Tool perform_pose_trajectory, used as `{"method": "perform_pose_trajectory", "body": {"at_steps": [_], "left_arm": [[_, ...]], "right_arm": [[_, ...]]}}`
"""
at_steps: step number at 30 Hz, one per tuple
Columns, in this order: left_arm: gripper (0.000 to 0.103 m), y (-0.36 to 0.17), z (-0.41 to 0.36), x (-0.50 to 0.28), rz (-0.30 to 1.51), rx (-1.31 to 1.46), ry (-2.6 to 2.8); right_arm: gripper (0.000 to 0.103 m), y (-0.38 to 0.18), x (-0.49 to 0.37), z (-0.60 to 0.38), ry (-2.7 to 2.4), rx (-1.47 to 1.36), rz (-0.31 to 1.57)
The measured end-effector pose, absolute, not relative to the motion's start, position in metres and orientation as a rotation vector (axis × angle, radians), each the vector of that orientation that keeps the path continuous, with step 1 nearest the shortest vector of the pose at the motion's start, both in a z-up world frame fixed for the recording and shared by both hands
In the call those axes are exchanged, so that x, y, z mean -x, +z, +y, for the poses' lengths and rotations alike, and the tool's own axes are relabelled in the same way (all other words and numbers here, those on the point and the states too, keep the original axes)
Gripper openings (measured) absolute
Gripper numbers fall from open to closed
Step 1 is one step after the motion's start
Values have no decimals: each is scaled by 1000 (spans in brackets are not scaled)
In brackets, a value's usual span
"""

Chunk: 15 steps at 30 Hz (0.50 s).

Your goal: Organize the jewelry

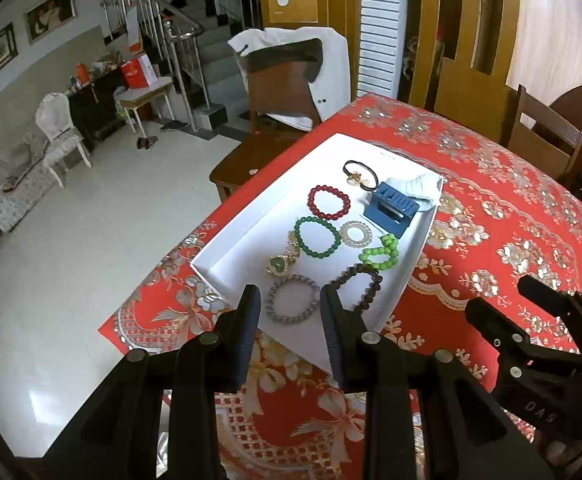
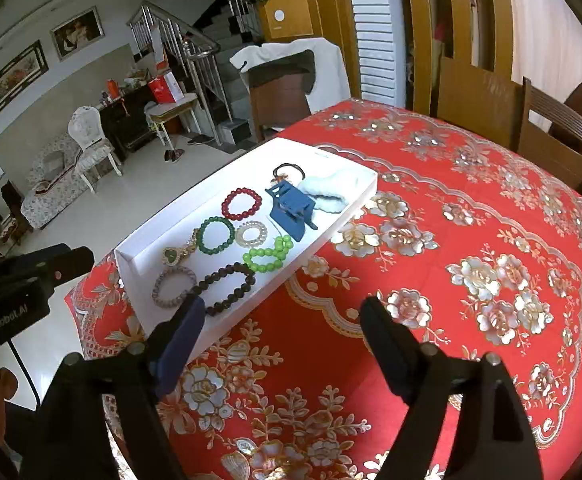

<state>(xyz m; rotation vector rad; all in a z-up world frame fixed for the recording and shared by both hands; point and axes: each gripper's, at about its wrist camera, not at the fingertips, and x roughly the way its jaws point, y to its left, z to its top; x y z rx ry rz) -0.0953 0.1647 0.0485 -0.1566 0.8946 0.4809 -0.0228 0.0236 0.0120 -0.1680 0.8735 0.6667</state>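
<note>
From the left wrist, a white tray [image 1: 227, 256] lies on the worktop [image 1: 491, 240] with its red flowered cloth, near the worktop's edge. In the tray lie a red bracelet [image 1: 328, 202], a dark green bracelet [image 1: 317, 237], a clear ring bracelet [image 1: 355, 233], a lime bracelet [image 1: 380, 252], a dark bracelet [image 1: 357, 286] and a grey bracelet [image 1: 292, 299]. A heart pendant [image 1: 278, 266] lies just beside the dark green one. At the far end sit a black hair tie [image 1: 360, 175], a blue clip [image 1: 391, 208] and a pale cloth [image 1: 411, 188]. The left gripper [image 1: 291, 312] hovers above the tray's near end, its jaws apart and holding nothing. The right gripper [image 1: 495, 304] shows at the right over the cloth, clear of the tray.

From the right wrist, the same tray [image 2: 139, 272] lies ahead and to the left, with the red bracelet [image 2: 241, 202], dark green bracelet [image 2: 215, 236], clear ring bracelet [image 2: 251, 233], lime bracelet [image 2: 269, 255], dark bracelet [image 2: 224, 289], grey bracelet [image 2: 173, 286], heart pendant [image 2: 169, 256], blue clip [image 2: 289, 210], hair tie [image 2: 289, 171] and cloth [image 2: 327, 192] all inside it. The right gripper [image 2: 281, 318] stands spread wide and empty, one finger over the tray's near edge, the other over bare cloth. The left gripper [image 2: 79, 258] pokes in from the left edge.
</note>
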Motion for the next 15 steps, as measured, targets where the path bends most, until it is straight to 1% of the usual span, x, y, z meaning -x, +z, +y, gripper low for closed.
{"method": "perform_pose_trajectory", "body": {"at_steps": [15], "left_arm": [[56, 46, 171, 99, 902, 163, 494]], "right_arm": [[84, 13, 23, 34, 671, 199, 868]]}}
